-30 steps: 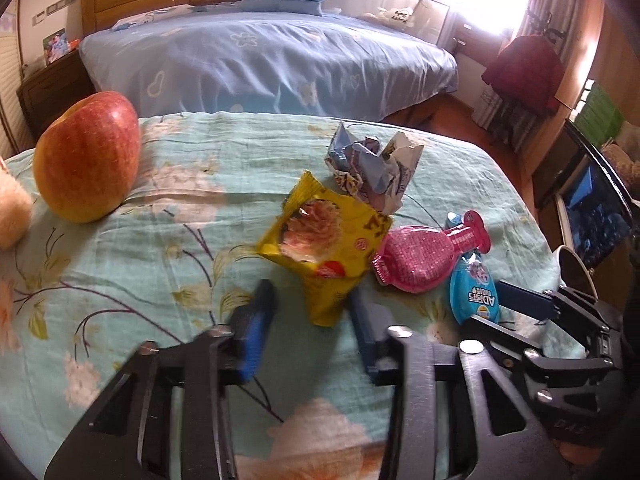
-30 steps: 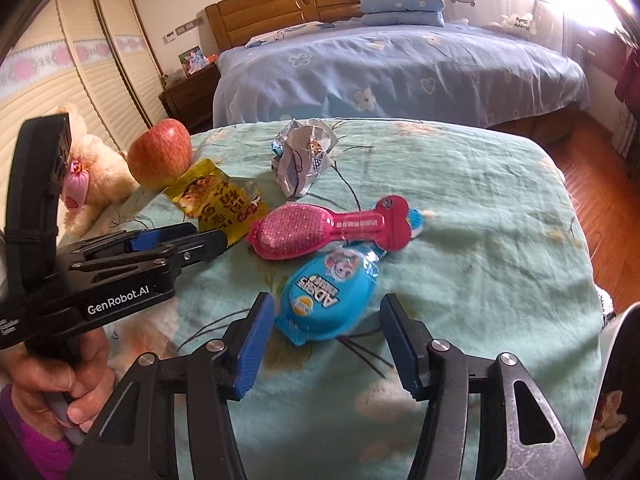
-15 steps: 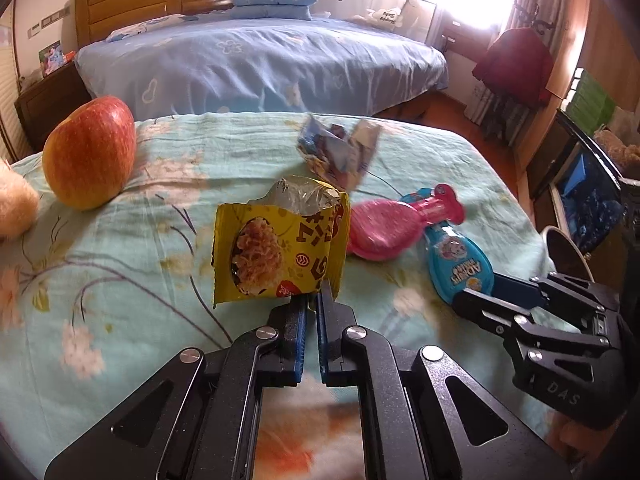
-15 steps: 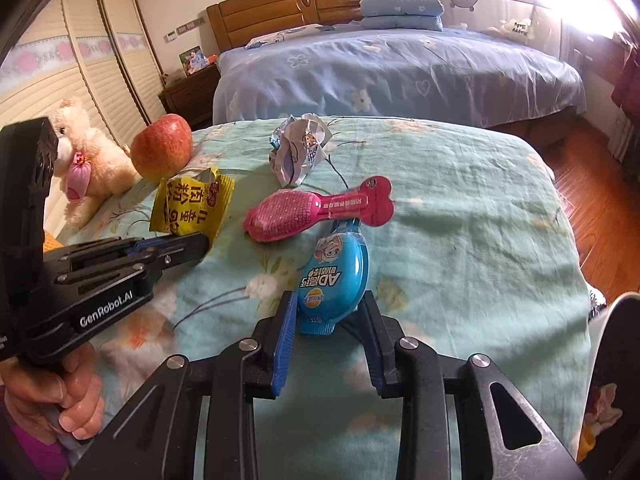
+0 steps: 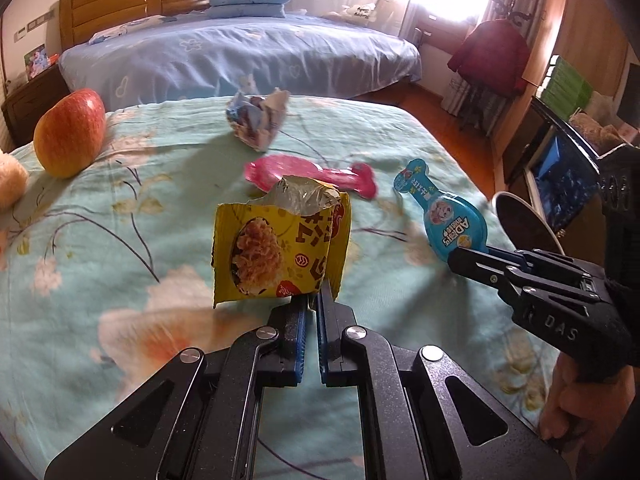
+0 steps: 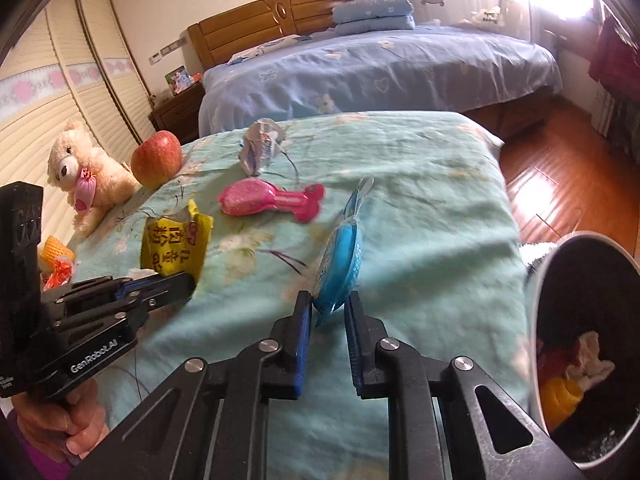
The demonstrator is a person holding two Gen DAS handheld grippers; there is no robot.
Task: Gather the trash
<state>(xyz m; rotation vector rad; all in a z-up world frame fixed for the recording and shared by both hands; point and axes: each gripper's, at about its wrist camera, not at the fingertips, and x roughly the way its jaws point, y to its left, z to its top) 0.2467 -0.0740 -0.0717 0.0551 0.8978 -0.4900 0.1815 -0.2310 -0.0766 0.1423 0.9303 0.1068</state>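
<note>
Left tool [image 5: 312, 300] pinches the yellow wrapper [image 5: 280, 248] upright above mid-surface [image 5: 120, 240]. Right tool [image 6: 326, 312] grips the blue packet [image 6: 340, 264] edge-on near the surface's right edge, beside the bin [image 6: 536, 300].

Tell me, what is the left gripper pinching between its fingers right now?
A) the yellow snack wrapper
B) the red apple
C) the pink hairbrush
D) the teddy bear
A: the left gripper is shut on the bottom edge of the yellow snack wrapper, holding it upright above the bedspread, while the apple and the pink hairbrush lie untouched on the cloth.
</note>
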